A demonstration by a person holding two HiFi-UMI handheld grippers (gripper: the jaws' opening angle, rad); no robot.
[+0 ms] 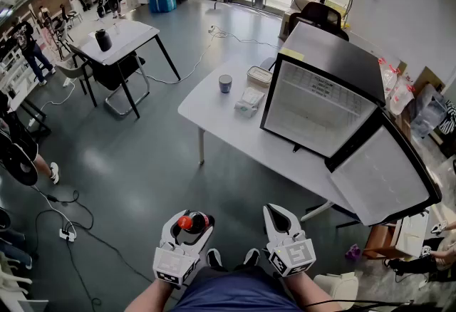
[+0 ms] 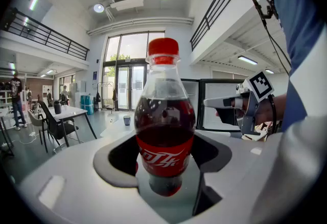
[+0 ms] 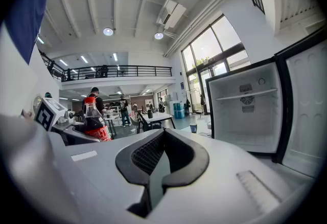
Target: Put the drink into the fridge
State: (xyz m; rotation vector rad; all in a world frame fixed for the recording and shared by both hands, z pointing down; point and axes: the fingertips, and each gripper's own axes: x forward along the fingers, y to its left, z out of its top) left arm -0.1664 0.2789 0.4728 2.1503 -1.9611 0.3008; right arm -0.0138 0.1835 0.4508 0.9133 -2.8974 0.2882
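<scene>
— Starting at the left: what does the left claw [image 1: 190,220] have?
— It grips the cola bottle [image 2: 164,131], which stands upright between its jaws, red cap on top, above the grey floor [image 1: 142,168] and well apart from the fridge
— And the right claw [image 1: 281,211]?
— Clenched on nothing, jaws together, just beside the left one
— Further right?
— A white worktop [image 1: 214,111] carries a blue cup [image 1: 225,82] and, right of it, the fridge [image 1: 320,107], its door [image 1: 381,175] swung wide open
</scene>
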